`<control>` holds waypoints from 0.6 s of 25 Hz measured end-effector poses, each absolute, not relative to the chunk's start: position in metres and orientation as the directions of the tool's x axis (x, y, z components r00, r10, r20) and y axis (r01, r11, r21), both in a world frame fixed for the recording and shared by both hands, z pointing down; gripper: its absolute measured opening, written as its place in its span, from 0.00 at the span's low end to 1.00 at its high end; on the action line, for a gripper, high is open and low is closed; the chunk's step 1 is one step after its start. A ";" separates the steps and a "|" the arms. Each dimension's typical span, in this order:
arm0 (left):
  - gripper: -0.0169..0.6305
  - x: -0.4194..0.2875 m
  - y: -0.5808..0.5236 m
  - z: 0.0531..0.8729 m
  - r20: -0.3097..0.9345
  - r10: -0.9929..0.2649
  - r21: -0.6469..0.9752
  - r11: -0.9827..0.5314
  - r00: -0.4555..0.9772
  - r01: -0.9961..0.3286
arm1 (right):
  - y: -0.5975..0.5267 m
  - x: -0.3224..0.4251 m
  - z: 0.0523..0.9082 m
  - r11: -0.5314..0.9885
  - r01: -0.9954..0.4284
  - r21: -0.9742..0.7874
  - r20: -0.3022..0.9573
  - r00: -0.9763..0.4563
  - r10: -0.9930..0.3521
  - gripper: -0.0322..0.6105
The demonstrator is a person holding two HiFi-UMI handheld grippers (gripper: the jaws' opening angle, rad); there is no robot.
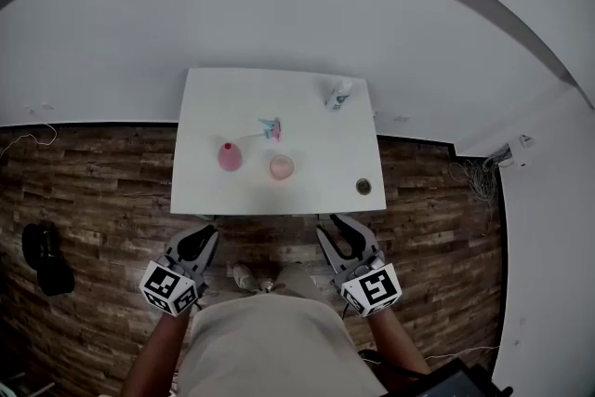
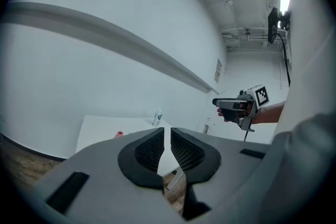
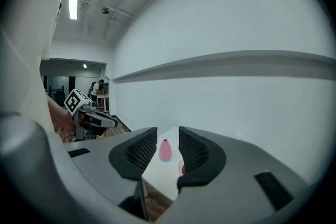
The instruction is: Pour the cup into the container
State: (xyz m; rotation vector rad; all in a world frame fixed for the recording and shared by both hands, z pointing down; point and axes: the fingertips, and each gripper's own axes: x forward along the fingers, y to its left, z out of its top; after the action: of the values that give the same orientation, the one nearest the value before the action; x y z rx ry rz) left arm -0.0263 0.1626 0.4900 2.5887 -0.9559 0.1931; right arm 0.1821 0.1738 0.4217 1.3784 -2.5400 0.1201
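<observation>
Head view, with both gripper views. The white rectangular table (image 1: 206, 192) stands with its far edge against the white wall, on a brown wood-plank floor (image 1: 93, 181).

The task's things sit toward the table's near edge. The translucent pink cup (image 1: 282, 166) is near the middle of it, and the pink bulb-shaped, narrow-necked container (image 1: 230, 156) stands just to the cup's left, apart from it. A small pink-and-teal object (image 1: 271, 127) lies behind them at the table's centre. A white bottle (image 1: 338, 95) is at the far right corner and a small dark round object (image 1: 363, 187) at the near right corner.

The left gripper (image 1: 200, 237) and right gripper (image 1: 337, 228) hang short of the table's near edge, over the floor. The left jaws are parted by a thin slit and the right by a slightly wider gap; neither holds anything.

Likely risks:
- The container's narrow mouth invites spillage if the cup is tipped quickly or off-centre.
- Because the two stand so close together, a wide approach could knock the container over.
- Squeezing the thin cup may deform it.

The near and right parts of the tabletop are open, and nothing blocks the approach from the near edge.
</observation>
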 end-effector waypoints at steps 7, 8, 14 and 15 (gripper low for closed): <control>0.08 -0.024 0.157 0.500 0.270 -0.601 0.303 -0.688 0.752 -0.659 | 0.172 0.185 0.431 0.561 -0.826 0.050 0.280 -0.528 -0.802 0.24; 0.08 -0.023 0.156 0.501 0.275 -0.602 0.303 -0.685 0.749 -0.662 | 0.170 0.185 0.432 0.565 -0.824 0.047 0.282 -0.532 -0.799 0.24; 0.09 -0.014 0.135 0.509 0.316 -0.619 0.293 -0.657 0.719 -0.695 | 0.139 0.194 0.448 0.601 -0.799 0.021 0.298 -0.569 -0.767 0.26; 0.09 -0.012 0.131 0.510 0.322 -0.625 0.290 -0.650 0.711 -0.702 | 0.133 0.196 0.451 0.609 -0.793 0.018 0.301 -0.576 -0.760 0.26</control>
State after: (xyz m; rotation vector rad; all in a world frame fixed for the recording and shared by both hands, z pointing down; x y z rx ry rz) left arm -0.0117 0.1306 0.5101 2.5248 -1.0266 0.2711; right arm 0.1959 0.1325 0.4508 1.2662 -2.5585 0.1715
